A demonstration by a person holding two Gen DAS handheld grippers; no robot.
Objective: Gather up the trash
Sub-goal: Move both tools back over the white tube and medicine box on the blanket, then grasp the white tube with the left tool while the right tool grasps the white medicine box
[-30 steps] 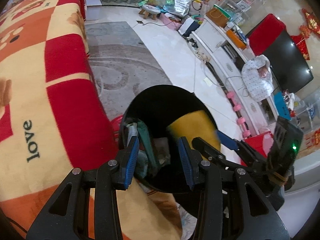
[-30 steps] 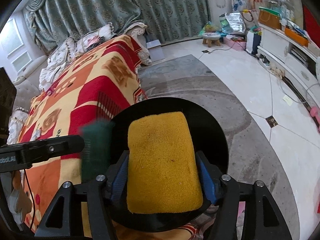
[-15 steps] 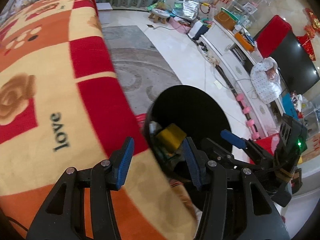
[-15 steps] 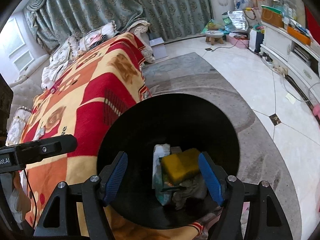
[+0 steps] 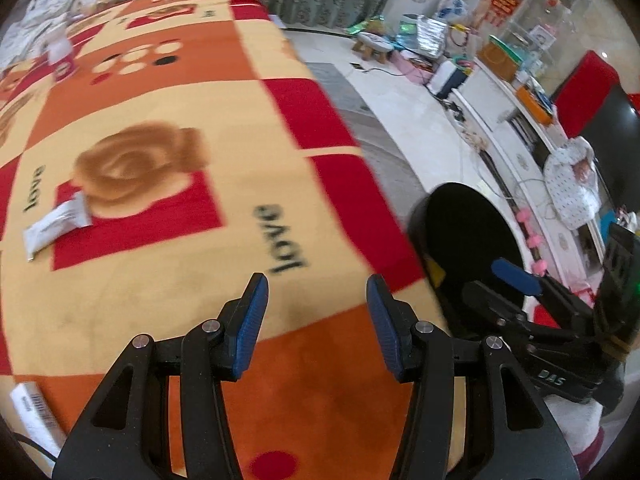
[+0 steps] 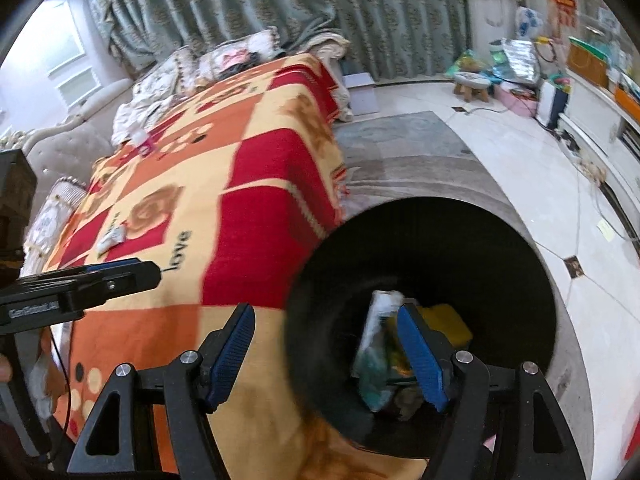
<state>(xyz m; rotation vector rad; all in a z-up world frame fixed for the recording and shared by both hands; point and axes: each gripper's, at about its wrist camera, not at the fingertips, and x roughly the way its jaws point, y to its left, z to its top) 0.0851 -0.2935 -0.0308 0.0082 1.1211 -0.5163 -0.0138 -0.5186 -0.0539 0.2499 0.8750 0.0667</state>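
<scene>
- The left gripper (image 5: 316,320) is hanging nearest the lens over the blanket, its blue pads standing apart at a middling width with nothing between them.
- The right gripper (image 6: 326,354) is standing with its pads wider apart and empty, one pad over the blanket and the other over the mouth of the black bin (image 6: 500,240).
- Under both tools a plush blanket (image 5: 168,128) in red, orange and cream squares is covering the surface, showing rose prints and the word "love".
- A small strip of white paper (image 5: 34,414) is lying at the near left edge of that blanket.
- Just off the blanket's right edge the black bin is standing on the floor, and trash is lying inside it: a yellow sponge (image 6: 450,322) beside a pale crumpled wrapper (image 6: 376,324).
- Farther left on the blanket, a white packet (image 5: 56,226) is lying flat beside a brown rose print, well apart from the bin.
- Farther still, a small pink and white item (image 5: 60,60) is sitting near the far left of the blanket; what it is cannot be told.
- Beyond the bin, a grey rug (image 6: 400,152) is spreading over pale tiles.
- Along the right wall, a white low cabinet (image 5: 508,120) is running away, with a dark television (image 5: 612,128) above it.
- At the far end, green patterned curtains (image 6: 248,4) are hanging behind cushions, a small stool (image 6: 472,82) and bags.
</scene>
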